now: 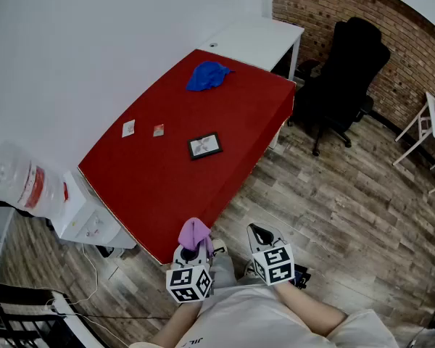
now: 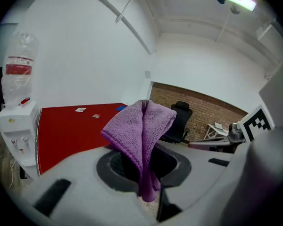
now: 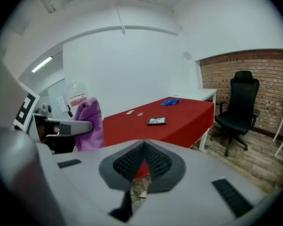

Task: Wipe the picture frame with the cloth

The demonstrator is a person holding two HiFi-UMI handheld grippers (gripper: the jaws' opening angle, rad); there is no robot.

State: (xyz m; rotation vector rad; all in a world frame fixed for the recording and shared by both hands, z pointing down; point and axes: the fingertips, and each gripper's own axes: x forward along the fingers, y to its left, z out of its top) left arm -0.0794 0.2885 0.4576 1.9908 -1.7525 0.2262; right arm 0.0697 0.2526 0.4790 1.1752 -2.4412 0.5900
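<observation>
A small black picture frame [image 1: 204, 146] lies flat near the middle of the red table [image 1: 152, 187]; the right gripper view shows the frame [image 3: 156, 121] too. My left gripper [image 1: 192, 249] is held off the table's near corner, shut on a folded purple cloth [image 1: 194, 231] that sticks up from its jaws. That cloth [image 2: 142, 140] fills the centre of the left gripper view and also shows at the left of the right gripper view [image 3: 88, 124]. My right gripper [image 1: 260, 234] hovers beside the left one, over the floor, shut with nothing between its jaws.
A blue cloth [image 1: 207, 75] lies at the table's far end, and two small cards [image 1: 129, 127] lie near the wall side. A white desk [image 1: 264, 36] and a black office chair [image 1: 344, 71] stand beyond. A water dispenser [image 1: 29, 187] stands left of the table.
</observation>
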